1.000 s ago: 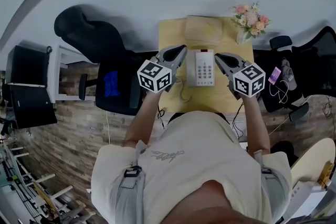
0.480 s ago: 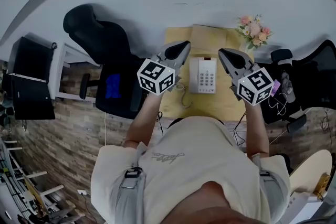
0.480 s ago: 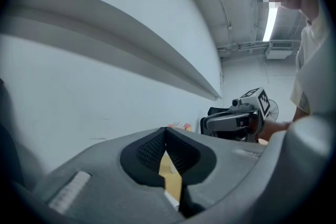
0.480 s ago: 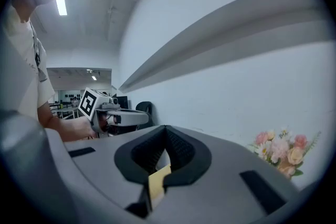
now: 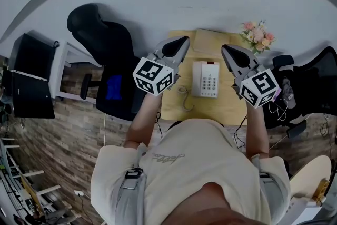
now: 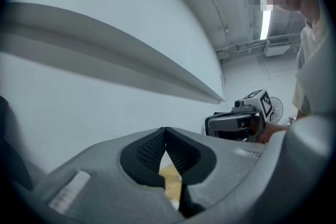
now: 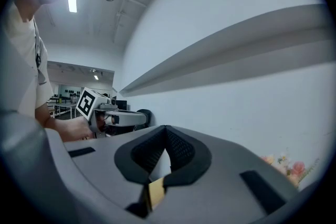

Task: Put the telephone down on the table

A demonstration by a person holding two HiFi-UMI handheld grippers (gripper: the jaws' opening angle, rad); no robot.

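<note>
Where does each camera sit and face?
Head view: on the person's head, steeply down at the telephone on the table; shows torso, arms, left claw, right claw.
Left gripper view: on the left claw, level toward the wall; shows its shut jaws.
Right gripper view: on the right claw, likewise level; shut jaws.
Both gripper views show the other claw.

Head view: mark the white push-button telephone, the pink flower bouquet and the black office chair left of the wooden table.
white push-button telephone (image 5: 206, 79), head view, on its keypad.
pink flower bouquet (image 5: 257, 35), head view, on the blossoms.
black office chair (image 5: 97, 34), head view, on its backrest.
</note>
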